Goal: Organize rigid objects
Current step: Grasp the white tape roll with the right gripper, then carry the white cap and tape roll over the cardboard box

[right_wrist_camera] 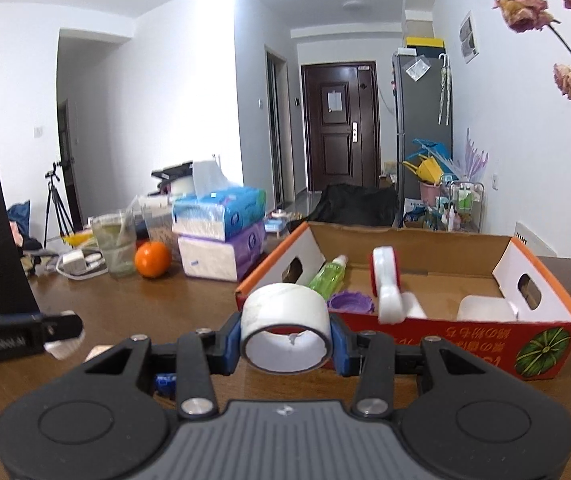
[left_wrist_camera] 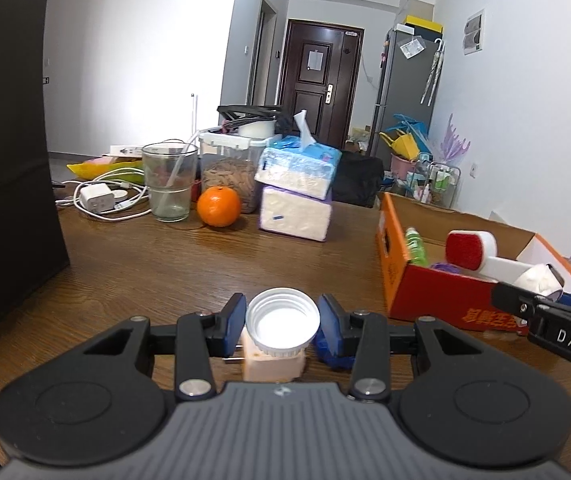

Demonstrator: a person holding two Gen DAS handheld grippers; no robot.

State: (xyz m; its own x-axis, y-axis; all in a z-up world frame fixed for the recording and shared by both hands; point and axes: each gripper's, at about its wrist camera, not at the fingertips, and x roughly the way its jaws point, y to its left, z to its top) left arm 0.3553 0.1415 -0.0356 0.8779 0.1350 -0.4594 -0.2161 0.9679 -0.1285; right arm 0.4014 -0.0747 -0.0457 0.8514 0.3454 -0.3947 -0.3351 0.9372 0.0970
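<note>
Left tool is clamped on a white ribbed plastic screw cap, held just above the brown wooden table, a pale peach block below it. Right tool grips a white roll of tape by its sides, in front of the orange-and-red cardboard box, which holds a green bottle and a red-and-white brush.

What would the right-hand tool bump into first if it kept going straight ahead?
Probably the orange cardboard box: its near wall stands just beyond the white tape roll that the right tool grips, though depth is hard to judge.
</note>
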